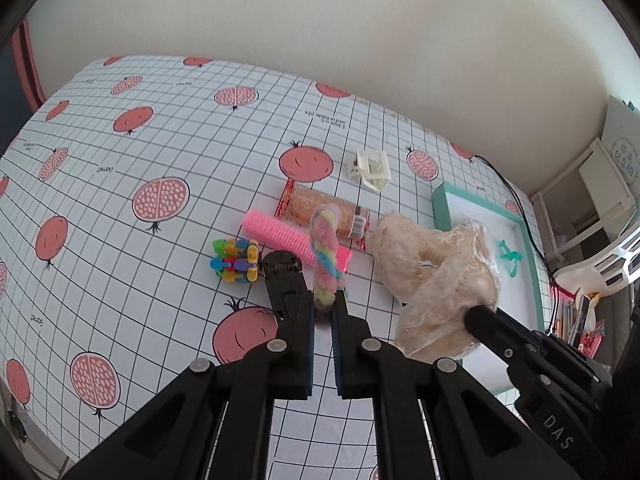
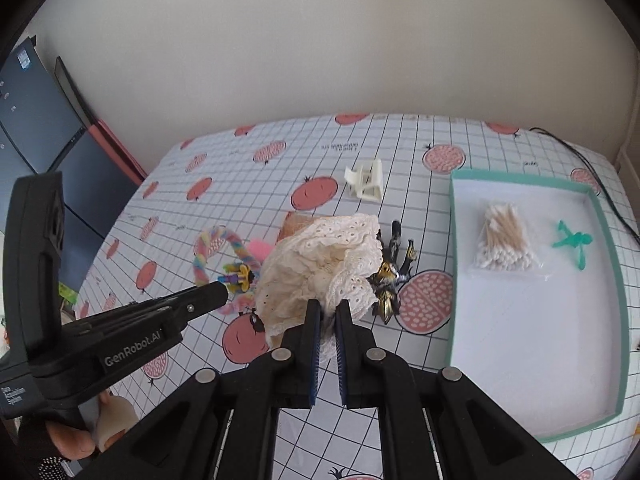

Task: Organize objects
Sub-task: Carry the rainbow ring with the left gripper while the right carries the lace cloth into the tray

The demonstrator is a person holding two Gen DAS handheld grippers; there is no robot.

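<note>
Above table (image 2: 400, 152) | left tongs (image 1: 326, 300) grip twisted rope (image 1: 326, 248) | right tongs (image 2: 328, 312) grip lace scrunchie (image 2: 320, 264)

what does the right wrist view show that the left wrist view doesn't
Only the right wrist view shows the cotton swabs in the tray and the dark figurine. Only the left wrist view shows the full pink roller and snack tube. Both show the lace scrunchie, rainbow rope, white claw clip, block toy and green clip.
</note>
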